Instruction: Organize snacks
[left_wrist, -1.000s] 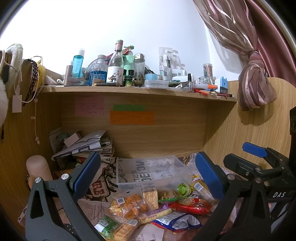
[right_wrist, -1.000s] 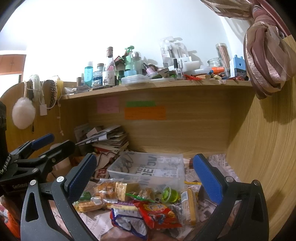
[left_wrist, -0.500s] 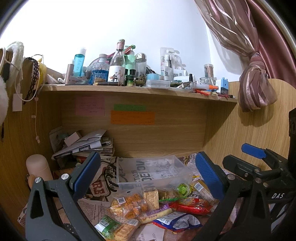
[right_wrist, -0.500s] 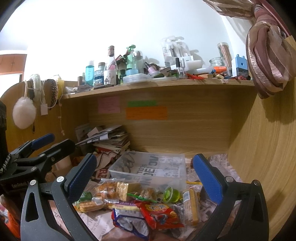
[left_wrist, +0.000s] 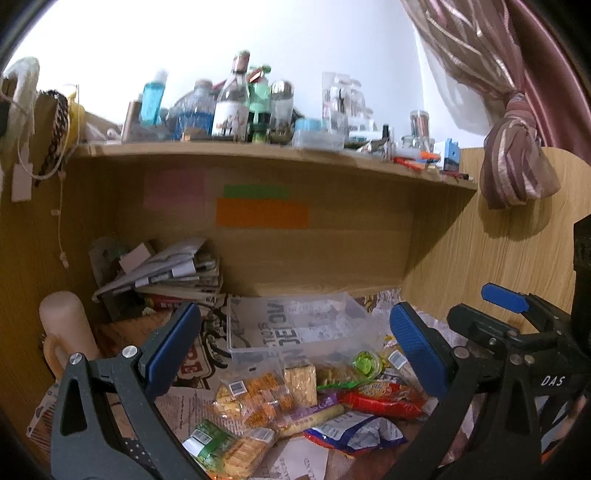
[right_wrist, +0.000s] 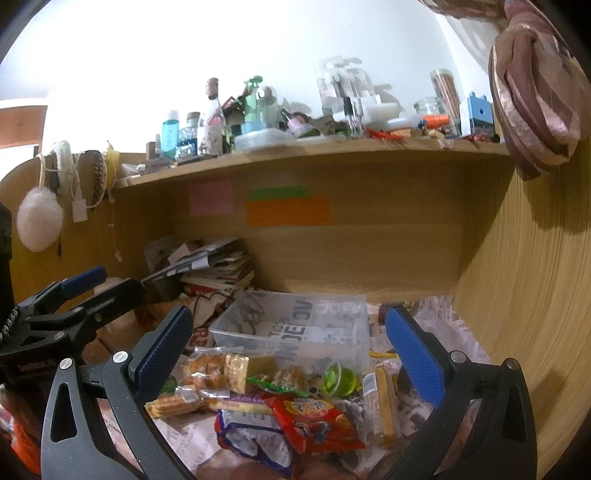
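Snacks piled before a clear bin (right_wrist: 295, 328)
Both tools, left (left_wrist: 295, 347) and right (right_wrist: 291, 343), are held open, seemingly above the red packet (right_wrist: 314, 421).

The gripper pads (left_wrist: 173, 347) are deep blue with a fine textured grid, set on black arms. A red snack bag (right_wrist: 314, 417) with yellow lettering lies beside a blue and white bag (right_wrist: 247, 432). The little jelly cup (right_wrist: 338, 380) is bright green. The clear tub (right_wrist: 295, 332) shows black newspaper print through its walls. On the wood-grain back panel sit pink (left_wrist: 173, 190), green (left_wrist: 256, 191) and orange (left_wrist: 262, 213) notes. The curtain (left_wrist: 513, 173) is dusty pink with shiny stripes.
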